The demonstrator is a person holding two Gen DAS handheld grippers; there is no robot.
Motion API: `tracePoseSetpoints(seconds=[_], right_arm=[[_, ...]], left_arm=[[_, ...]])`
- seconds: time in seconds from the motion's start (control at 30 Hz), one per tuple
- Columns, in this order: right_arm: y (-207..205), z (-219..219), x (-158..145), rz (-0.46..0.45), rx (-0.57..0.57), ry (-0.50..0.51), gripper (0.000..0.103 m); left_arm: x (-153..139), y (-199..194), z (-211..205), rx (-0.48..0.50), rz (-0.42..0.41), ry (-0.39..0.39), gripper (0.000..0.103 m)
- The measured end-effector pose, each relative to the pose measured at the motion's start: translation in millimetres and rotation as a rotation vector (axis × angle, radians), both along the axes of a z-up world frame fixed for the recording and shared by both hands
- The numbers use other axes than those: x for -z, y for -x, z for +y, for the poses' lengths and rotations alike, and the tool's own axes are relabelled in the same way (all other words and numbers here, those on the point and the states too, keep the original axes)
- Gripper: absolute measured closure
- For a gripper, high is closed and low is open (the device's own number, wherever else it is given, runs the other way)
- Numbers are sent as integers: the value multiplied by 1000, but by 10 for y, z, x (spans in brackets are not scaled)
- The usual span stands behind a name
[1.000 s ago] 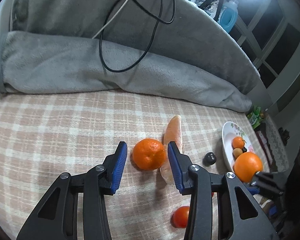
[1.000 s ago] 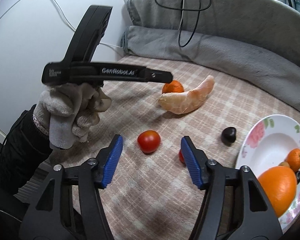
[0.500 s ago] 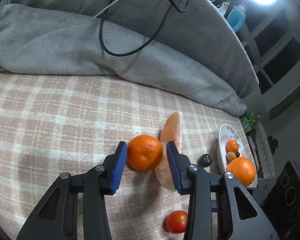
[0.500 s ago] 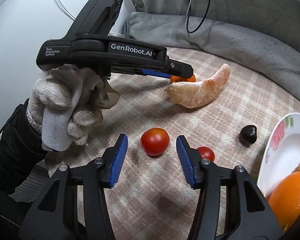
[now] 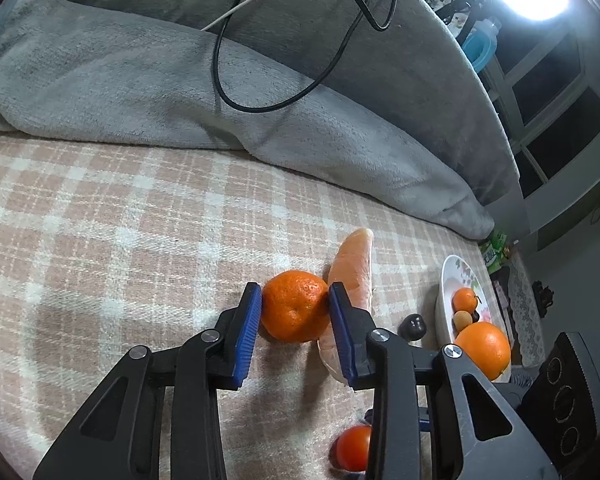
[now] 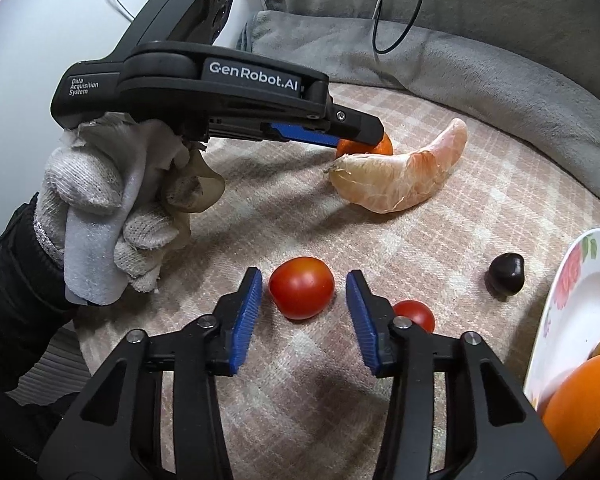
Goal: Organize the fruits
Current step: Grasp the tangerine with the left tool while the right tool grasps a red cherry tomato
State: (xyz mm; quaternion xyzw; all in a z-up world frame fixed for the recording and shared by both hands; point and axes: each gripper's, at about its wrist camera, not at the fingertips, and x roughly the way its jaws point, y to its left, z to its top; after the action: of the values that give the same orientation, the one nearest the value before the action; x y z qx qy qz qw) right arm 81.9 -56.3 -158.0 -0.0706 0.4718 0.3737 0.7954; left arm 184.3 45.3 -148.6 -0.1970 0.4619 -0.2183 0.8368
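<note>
A small mandarin (image 5: 296,312) lies on the checked cloth, and my left gripper (image 5: 294,306) is closing on it, both blue pads touching its sides. Right beside it lies a peeled citrus segment (image 5: 353,260). In the right wrist view a red tomato (image 6: 301,288) sits between the closing jaws of my right gripper (image 6: 303,284), with a narrow gap on each side. A second, smaller tomato (image 6: 415,314) lies behind the right finger. A dark round fruit (image 6: 505,274) rests near the flowered plate (image 6: 571,280), which holds a large orange (image 6: 579,396) and smaller fruits.
A gloved hand (image 6: 112,208) holds the left gripper above the cloth at the left. Grey blankets (image 5: 180,92) with a black cable (image 5: 260,108) run along the far side. A black device (image 5: 567,400) stands at the right, and the plate (image 5: 445,280) is by the cloth's right edge.
The left jaws have narrowed until they touch the mandarin. The right gripper has dropped toward the tomato and its jaws have narrowed around it.
</note>
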Motion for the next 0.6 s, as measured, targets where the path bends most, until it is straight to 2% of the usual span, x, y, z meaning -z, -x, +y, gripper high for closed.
tracePoseSetpoints(seconds=[0.1, 0.17, 0.6], right_arm=[[-1, 36, 26, -1, -3, 5, 62], [5, 46, 31, 2, -8, 5, 67], [38, -32, -49, -16, 10, -13, 68]], left_arm=[[-7, 17, -4, -3, -8, -5, 70], [-4, 26, 5, -6, -9, -1, 71], [-119, 120, 24, -30, -47, -1, 71]])
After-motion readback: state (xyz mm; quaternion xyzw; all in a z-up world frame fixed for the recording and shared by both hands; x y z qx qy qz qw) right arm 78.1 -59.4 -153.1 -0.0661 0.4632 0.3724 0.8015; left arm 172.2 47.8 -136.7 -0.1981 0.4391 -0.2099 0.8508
